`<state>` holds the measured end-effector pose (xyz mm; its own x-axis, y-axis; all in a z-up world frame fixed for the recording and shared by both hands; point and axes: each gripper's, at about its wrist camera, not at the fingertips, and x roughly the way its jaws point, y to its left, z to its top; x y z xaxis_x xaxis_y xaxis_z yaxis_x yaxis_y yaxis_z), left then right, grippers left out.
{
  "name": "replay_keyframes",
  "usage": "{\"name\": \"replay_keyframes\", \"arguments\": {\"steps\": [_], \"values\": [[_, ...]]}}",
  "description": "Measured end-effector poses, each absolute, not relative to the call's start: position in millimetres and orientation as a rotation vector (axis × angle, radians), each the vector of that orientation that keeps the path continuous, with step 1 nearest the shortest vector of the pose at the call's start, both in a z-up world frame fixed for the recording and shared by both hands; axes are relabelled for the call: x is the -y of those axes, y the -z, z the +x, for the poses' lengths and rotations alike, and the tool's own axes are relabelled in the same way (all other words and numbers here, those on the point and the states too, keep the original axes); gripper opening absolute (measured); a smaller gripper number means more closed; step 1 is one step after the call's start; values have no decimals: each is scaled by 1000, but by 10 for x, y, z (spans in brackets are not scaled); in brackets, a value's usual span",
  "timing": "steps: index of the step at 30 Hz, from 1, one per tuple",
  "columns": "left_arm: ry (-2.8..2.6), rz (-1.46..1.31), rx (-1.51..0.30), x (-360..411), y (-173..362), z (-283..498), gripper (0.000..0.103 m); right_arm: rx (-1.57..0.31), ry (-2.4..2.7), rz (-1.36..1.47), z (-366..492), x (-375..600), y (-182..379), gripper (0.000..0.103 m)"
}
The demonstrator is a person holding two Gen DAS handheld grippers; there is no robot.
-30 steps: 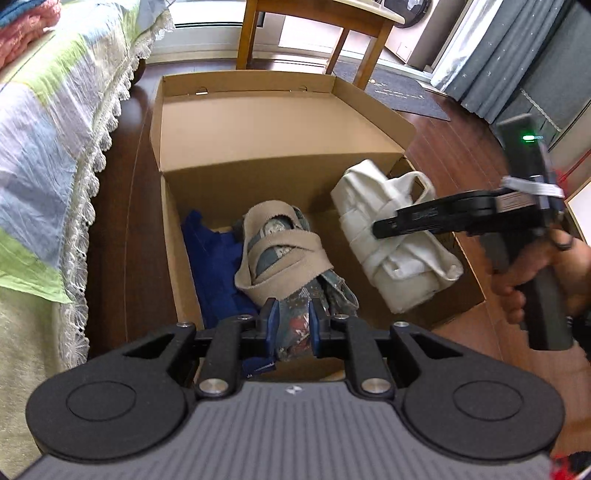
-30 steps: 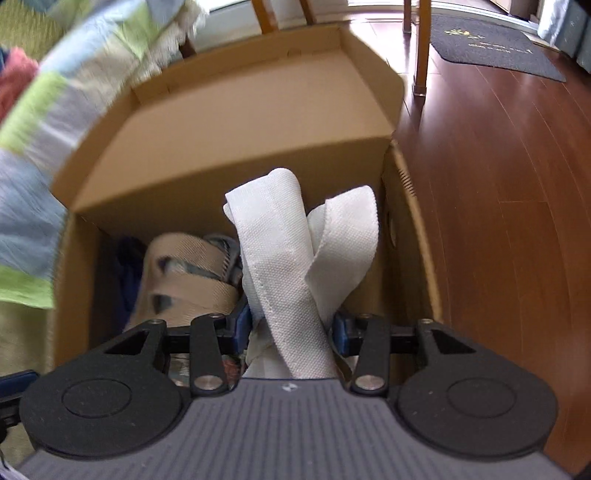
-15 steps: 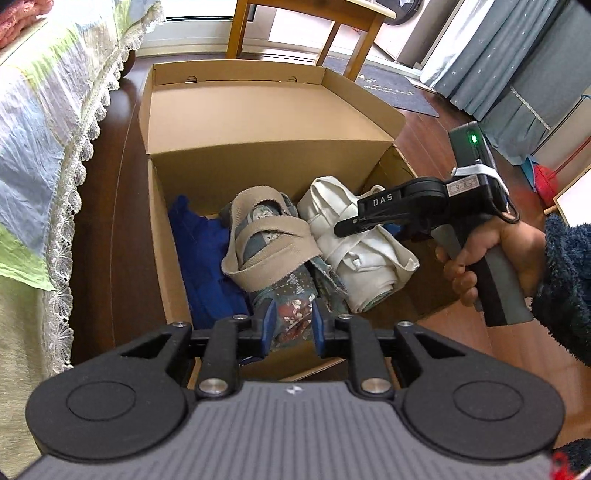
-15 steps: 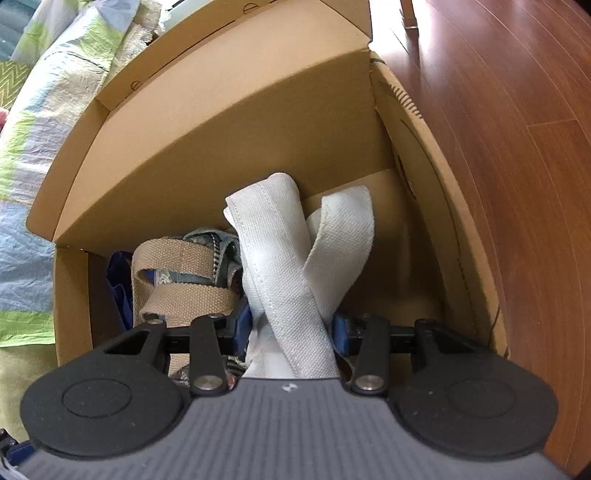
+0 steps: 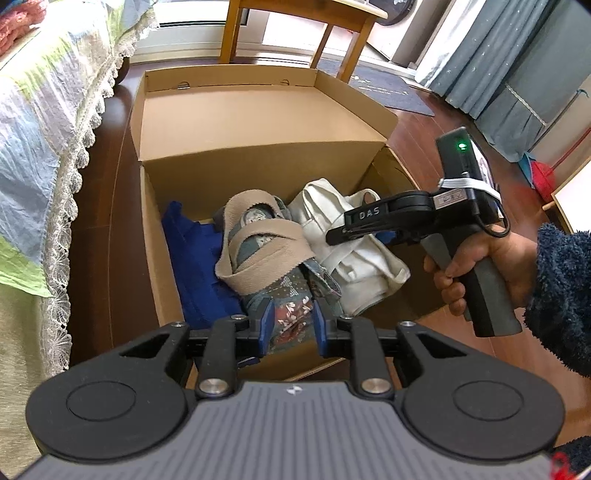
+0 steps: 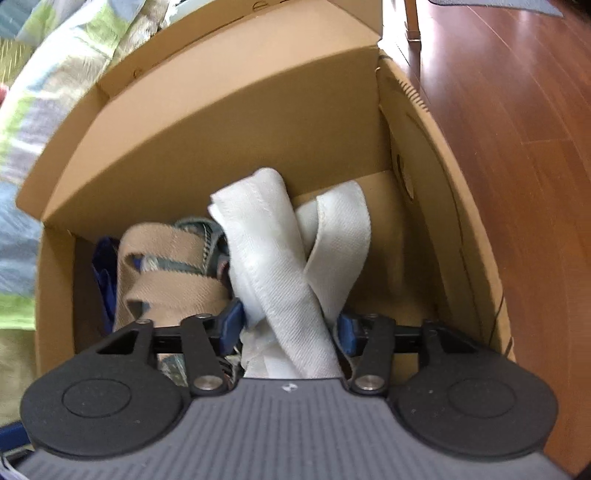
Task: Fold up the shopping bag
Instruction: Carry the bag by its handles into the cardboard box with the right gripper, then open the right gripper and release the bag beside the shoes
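Right now my left tongs [image 5: 289, 325] sit low at the near edge of the cardboard box [image 5: 258, 122], blue pads [image 5: 266, 325] partly apart with the patterned bag [image 5: 291, 299] between them; I cannot tell whether the pads actually pinch the fabric. That bag has wide tan straps [image 5: 258, 243] looped over its top. It lies in the middle of the box, touching a blue bag [image 5: 199, 266] on its left and the white canvas bag [image 5: 354, 258] on its right.

My right tongs [image 6: 290, 325] are clamped around the white canvas bag [image 6: 280, 266], its two white handles [image 6: 332, 236] crossing and sticking up out of the grip. From the left wrist view the right tongs [image 5: 334, 236] hover over the white bag in the box's right side, my right hand [image 5: 480, 266] gripping the handle.

Box stands on the wood floor [image 6: 517, 110], beside a bed with a patchwork quilt [image 5: 40, 110]. Wooden table legs [image 5: 236, 29] stand past the box's far flap.
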<state>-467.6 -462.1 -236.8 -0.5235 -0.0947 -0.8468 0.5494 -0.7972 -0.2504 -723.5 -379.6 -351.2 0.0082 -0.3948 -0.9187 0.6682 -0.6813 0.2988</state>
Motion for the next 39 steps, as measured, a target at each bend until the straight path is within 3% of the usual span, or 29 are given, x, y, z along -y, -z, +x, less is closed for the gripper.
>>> {"name": "replay_keyframes", "arguments": {"steps": [10, 18, 20, 21, 22, 30, 32, 35, 39], "values": [[2360, 1267, -701, 4574, 2376, -4670, 27, -318, 1840, 1539, -7130, 3856, 3390, 58], [2368, 1257, -697, 4561, 2374, -4652, 27, -409, 1948, 1408, -6883, 3837, 3144, 54], [2368, 1255, -699, 4567, 2375, -4652, 27, -464, 1958, 1369, -6808, 3847, 3107, 42], [2370, 1254, -699, 4567, 2374, -4652, 27, -497, 1952, 1352, -6777, 3862, 3106, 25], [2372, 1253, -697, 4566, 2375, -4651, 27, -514, 1944, 1348, -6775, 3866, 3127, 20], [2372, 1250, -688, 4570, 2385, -4642, 28, -658, 1925, 1335, -6845, 4013, 3316, 20], [2365, 1244, -688, 4576, 2389, -4644, 34, -708, 1908, 1326, -6843, 4090, 3402, 20], [2342, 1244, -673, 4586, 2407, -4653, 34, -664, 1905, 1384, -6917, 4114, 3446, 23], [2300, 1263, -629, 4580, 2440, -4677, 34, -447, 1840, 1566, -7131, 3986, 3444, 23]]}}
